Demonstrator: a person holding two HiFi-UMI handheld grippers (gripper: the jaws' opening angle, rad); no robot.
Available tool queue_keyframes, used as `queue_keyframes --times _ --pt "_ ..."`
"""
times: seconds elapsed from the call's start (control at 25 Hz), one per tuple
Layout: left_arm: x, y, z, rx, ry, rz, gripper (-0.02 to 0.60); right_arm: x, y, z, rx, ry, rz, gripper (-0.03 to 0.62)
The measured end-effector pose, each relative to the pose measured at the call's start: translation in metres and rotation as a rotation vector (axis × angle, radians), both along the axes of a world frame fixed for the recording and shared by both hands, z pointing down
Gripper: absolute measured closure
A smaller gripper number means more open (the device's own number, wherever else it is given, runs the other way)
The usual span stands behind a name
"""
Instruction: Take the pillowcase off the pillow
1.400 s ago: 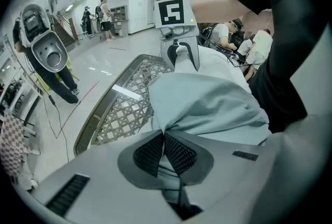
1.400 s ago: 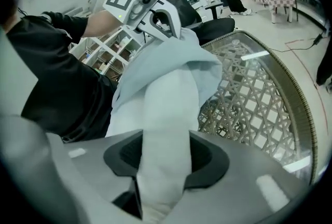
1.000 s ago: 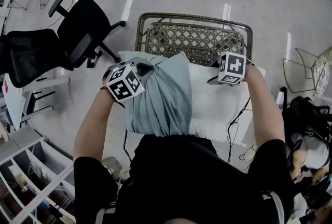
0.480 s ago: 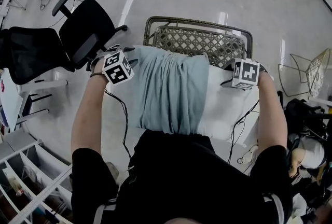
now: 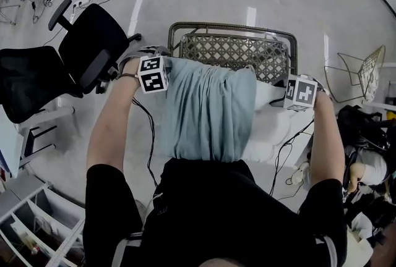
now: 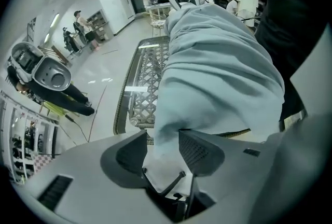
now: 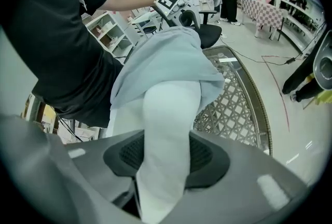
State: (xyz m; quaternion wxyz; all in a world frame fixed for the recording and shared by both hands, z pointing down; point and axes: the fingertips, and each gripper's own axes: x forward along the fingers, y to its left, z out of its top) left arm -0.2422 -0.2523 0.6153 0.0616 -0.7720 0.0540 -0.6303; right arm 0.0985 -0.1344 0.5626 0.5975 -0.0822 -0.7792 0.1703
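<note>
The right hand-held gripper clamps the soft white pillow, anchoring it. The left hand-held gripper, jaws just opened, loosely straddles the pale-blue cloth pillowcase, probably regripping.

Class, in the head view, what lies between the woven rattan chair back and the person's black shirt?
A white pillow, mostly covered by a bunched light blue pillowcase, seen plainly in the head view.
</note>
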Motion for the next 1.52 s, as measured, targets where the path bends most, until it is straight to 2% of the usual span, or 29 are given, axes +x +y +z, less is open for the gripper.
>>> queue_keyframes --times 0.16,0.24,0.32,0.4,0.48,0.6,0.72,0.88,1.04,1.12,1.2,1.24,1.28,1.4,1.52 --pt "0.002 0.003 0.013 0.002 -0.025 0.082 0.517 0.004 0.001 0.001 0.005 0.004 0.026 0.384" --pt "0.002 0.005 0.018 0.0 -0.02 0.082 0.571 0.004 0.003 0.001 0.013 0.006 0.039 0.385" --pt "-0.002 0.005 0.02 -0.001 -0.029 0.065 0.574 0.006 0.002 0.004 0.016 0.012 0.05 0.387" --pt "-0.017 0.003 0.023 0.013 -0.084 0.065 0.575 0.008 0.0 0.007 0.015 0.016 0.067 0.387" --pt "-0.042 0.001 0.024 0.02 -0.138 0.056 0.575 0.014 -0.004 0.01 0.015 0.014 0.088 0.387" --pt "-0.078 0.005 0.02 0.003 -0.153 -0.018 0.575 0.024 -0.014 0.019 0.029 -0.002 0.112 0.387" --pt "-0.112 0.016 0.022 -0.002 -0.206 -0.054 0.577 0.035 -0.022 0.026 0.022 0.013 0.144 0.387" --pt "-0.143 0.034 0.025 -0.013 -0.192 -0.162 0.575 0.049 -0.036 0.033 0.007 0.014 0.196 0.387" --pt "-0.164 0.055 0.034 -0.008 -0.214 -0.217 0.575 0.046 -0.043 0.043 0.004 -0.006 0.214 0.387" --pt "-0.16 0.065 0.035 -0.033 -0.212 -0.245 0.574 0.042 -0.043 0.047 0.013 0.006 0.194 0.387" --pt "-0.144 0.067 0.031 -0.057 -0.177 -0.262 0.557 0.04 -0.044 0.049 0.031 0.033 0.157 0.387" --pt "-0.132 0.065 0.028 -0.059 -0.147 -0.262 0.447 0.039 -0.043 0.05 0.039 0.043 0.14 0.387" --pt "-0.12 0.06 0.023 -0.051 -0.113 -0.257 0.371 0.039 -0.042 0.049 0.045 0.048 0.126 0.387" --pt "-0.079 0.031 0.009 0.005 -0.015 -0.232 0.37 0.035 -0.041 0.046 0.068 0.047 0.096 0.387" --pt "-0.039 0.004 0.009 0.026 0.025 -0.181 0.37 0.03 -0.038 0.041 0.079 0.036 0.079 0.387"
